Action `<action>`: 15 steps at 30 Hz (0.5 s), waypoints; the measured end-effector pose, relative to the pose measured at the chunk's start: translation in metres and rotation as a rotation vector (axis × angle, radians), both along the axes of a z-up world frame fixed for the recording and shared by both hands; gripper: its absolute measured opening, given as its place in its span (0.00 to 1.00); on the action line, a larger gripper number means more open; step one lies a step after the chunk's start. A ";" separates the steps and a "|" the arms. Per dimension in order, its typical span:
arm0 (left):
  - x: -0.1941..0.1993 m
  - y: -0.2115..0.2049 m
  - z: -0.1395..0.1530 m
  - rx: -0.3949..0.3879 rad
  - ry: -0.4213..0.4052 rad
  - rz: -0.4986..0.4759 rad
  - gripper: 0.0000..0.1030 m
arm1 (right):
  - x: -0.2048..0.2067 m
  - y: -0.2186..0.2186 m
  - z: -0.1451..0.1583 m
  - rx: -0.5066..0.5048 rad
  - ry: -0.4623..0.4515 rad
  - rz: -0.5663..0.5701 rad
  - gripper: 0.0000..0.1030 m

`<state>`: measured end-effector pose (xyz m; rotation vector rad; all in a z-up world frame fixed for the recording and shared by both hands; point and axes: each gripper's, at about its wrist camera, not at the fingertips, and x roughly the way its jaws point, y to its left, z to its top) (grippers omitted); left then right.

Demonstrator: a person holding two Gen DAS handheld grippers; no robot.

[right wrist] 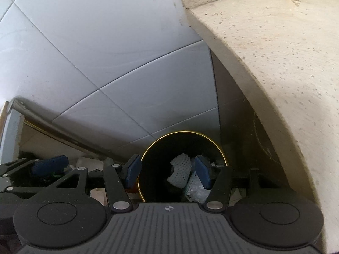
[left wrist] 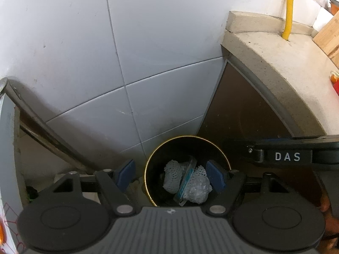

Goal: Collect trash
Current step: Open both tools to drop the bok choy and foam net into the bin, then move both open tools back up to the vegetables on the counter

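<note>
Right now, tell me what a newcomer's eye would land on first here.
A black bin with a gold rim stands on the floor against the grey tiled wall, holding white foam netting and clear plastic. Both grippers, left and right, hang open above it. A yellow pipe rises from the speckled counter at right.

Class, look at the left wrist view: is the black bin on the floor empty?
No: the black bin already holds white foam netting, crumpled clear plastic and a teal-edged wrapper.
</note>
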<state>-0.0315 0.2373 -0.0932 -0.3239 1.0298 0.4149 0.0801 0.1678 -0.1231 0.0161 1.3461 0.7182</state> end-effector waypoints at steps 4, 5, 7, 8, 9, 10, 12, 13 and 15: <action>-0.001 -0.001 0.002 0.005 -0.011 -0.010 0.66 | -0.003 -0.005 0.002 0.000 -0.012 -0.010 0.65; -0.002 -0.002 0.003 0.005 -0.017 -0.011 0.66 | -0.003 -0.008 0.003 0.002 -0.021 -0.013 0.65; -0.002 -0.003 0.005 0.004 -0.027 -0.014 0.66 | -0.003 -0.015 0.006 0.013 -0.042 -0.015 0.66; -0.003 -0.003 0.005 0.004 -0.032 -0.020 0.66 | -0.002 -0.018 0.007 0.018 -0.046 -0.018 0.66; -0.003 -0.004 0.006 0.006 -0.037 -0.024 0.66 | -0.002 -0.023 0.009 0.030 -0.049 -0.016 0.66; -0.003 -0.005 0.007 0.010 -0.044 -0.030 0.66 | -0.002 -0.026 0.010 0.041 -0.053 -0.015 0.66; -0.004 -0.007 0.009 0.025 -0.053 -0.038 0.66 | -0.002 -0.032 0.012 0.064 -0.056 -0.007 0.66; -0.004 -0.008 0.009 0.032 -0.058 -0.041 0.66 | -0.003 -0.034 0.014 0.073 -0.059 0.000 0.66; -0.005 -0.009 0.011 0.043 -0.073 -0.049 0.66 | -0.007 -0.038 0.017 0.090 -0.079 0.026 0.66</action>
